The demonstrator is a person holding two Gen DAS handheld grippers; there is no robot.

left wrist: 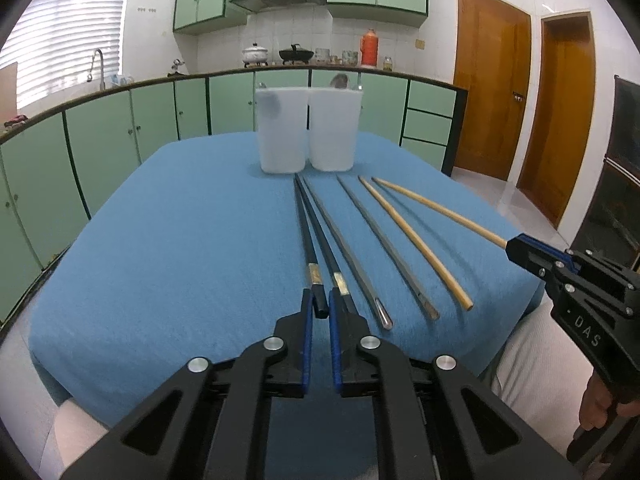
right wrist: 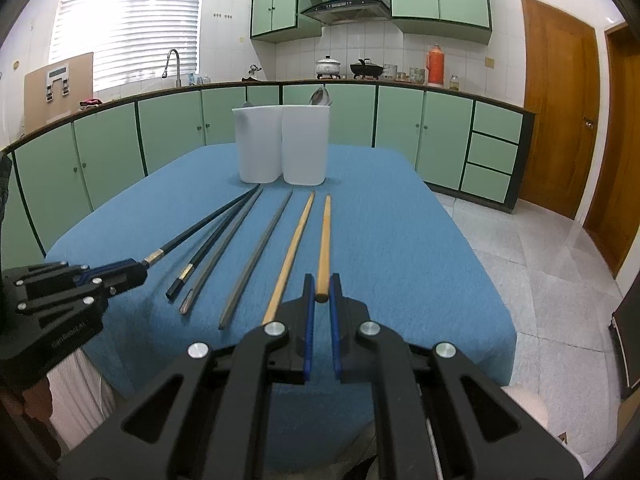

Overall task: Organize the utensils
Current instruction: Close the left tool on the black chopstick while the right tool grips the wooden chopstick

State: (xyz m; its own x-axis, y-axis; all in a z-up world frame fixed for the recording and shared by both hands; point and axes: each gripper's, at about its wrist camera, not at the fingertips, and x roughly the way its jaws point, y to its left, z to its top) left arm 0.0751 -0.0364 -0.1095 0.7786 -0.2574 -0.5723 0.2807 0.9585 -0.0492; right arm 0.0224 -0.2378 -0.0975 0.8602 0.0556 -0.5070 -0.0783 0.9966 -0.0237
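Several chopsticks lie on the blue tablecloth [left wrist: 180, 240] in front of two white containers [left wrist: 282, 132] [right wrist: 304, 144]. My left gripper [left wrist: 320, 308] is shut on the near end of the leftmost black chopstick [left wrist: 306, 236]. The second black chopstick [left wrist: 324, 240] lies beside it. My right gripper [right wrist: 321, 294] is shut on the near end of the rightmost wooden chopstick [right wrist: 324, 240]. The other wooden chopstick [right wrist: 290, 256] and two grey ones [right wrist: 260, 252] lie between. In the left wrist view the right gripper [left wrist: 516, 250] holds the wooden chopstick [left wrist: 440, 210].
A spoon [right wrist: 320, 96] stands in the right container. Green kitchen cabinets [right wrist: 168, 128] and a counter with pots run behind the table. Wooden doors [right wrist: 560, 100] are at the right. The table's near edge is just under both grippers.
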